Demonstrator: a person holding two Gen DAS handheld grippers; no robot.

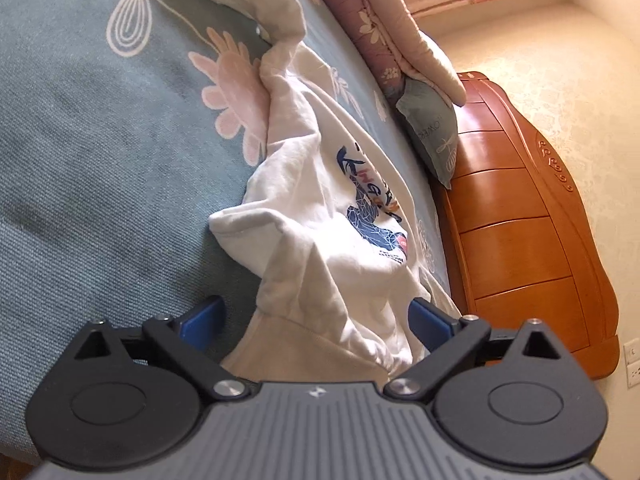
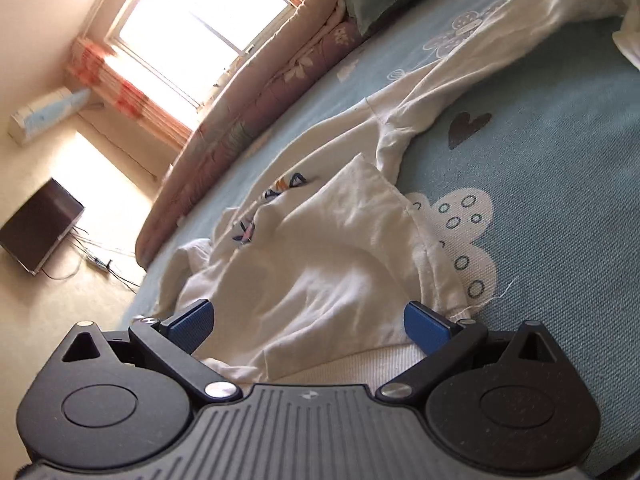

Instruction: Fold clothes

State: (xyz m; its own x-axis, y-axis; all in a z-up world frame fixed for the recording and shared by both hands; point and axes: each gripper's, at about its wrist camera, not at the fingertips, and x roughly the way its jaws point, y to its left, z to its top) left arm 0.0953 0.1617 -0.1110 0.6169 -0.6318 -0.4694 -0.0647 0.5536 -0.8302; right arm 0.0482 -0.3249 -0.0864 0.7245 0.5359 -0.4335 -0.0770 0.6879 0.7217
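A white sweatshirt (image 1: 320, 216) with a blue printed figure and coloured letters lies crumpled on the blue flowered bedspread (image 1: 100, 128). My left gripper (image 1: 316, 318) stands open, its blue pads spread wide on either side of the ribbed hem, fabric lying loose between them. In the right wrist view the same sweatshirt (image 2: 320, 264) lies bunched, one sleeve (image 2: 480, 60) stretching off toward the upper right. My right gripper (image 2: 308, 326) is open too, its pads apart over the garment's ribbed hem (image 2: 360, 368).
A rolled pink-and-cream quilt (image 1: 384, 28) and a grey-green pillow (image 1: 432, 128) lie along the bed's far side. A wooden headboard (image 1: 520, 232) stands beyond. A window with a pink curtain (image 2: 192, 36), a dark screen (image 2: 40, 224) and cables on the wall show left.
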